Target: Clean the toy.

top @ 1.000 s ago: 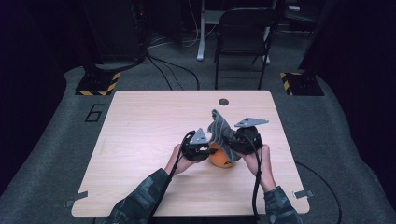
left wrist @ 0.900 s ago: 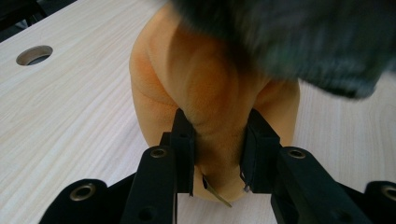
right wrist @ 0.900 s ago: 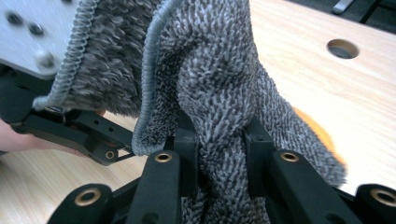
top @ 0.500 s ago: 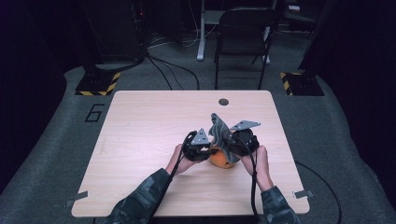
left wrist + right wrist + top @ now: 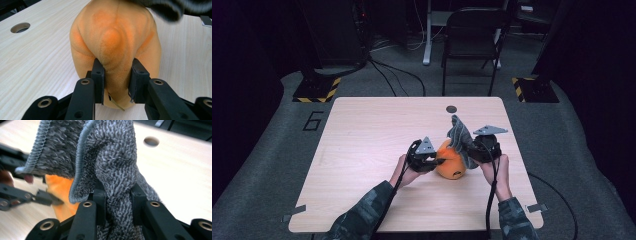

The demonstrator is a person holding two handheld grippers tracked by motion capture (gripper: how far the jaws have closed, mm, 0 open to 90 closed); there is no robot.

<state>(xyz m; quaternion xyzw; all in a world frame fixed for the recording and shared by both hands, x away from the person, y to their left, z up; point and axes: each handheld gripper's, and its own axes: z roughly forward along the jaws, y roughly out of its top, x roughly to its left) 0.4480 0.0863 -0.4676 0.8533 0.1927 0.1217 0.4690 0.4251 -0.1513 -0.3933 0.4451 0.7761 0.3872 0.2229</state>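
An orange plush toy (image 5: 451, 161) sits on the wooden table (image 5: 372, 130) in front of the person. My left gripper (image 5: 438, 161) comes at it from the left and is shut on a fold of the plush (image 5: 115, 32); the pads (image 5: 98, 75) pinch the fabric. My right gripper (image 5: 472, 150) is on the toy's right side, shut on a grey knitted cloth (image 5: 460, 134). The cloth (image 5: 112, 157) stands up bunched between the right gripper's (image 5: 117, 195) jaws and leans against the orange toy (image 5: 60, 187). Its edge (image 5: 170, 7) hangs over the toy's top.
A round cable hole (image 5: 451, 108) lies in the table behind the toy, near the far edge. A black chair (image 5: 472, 40) and floor cables stand beyond the table. Bare wood stretches to the left and front.
My right gripper has shifted to the right with the grey cloth, baring more of the orange toy. The left gripper has stayed put on the plush.
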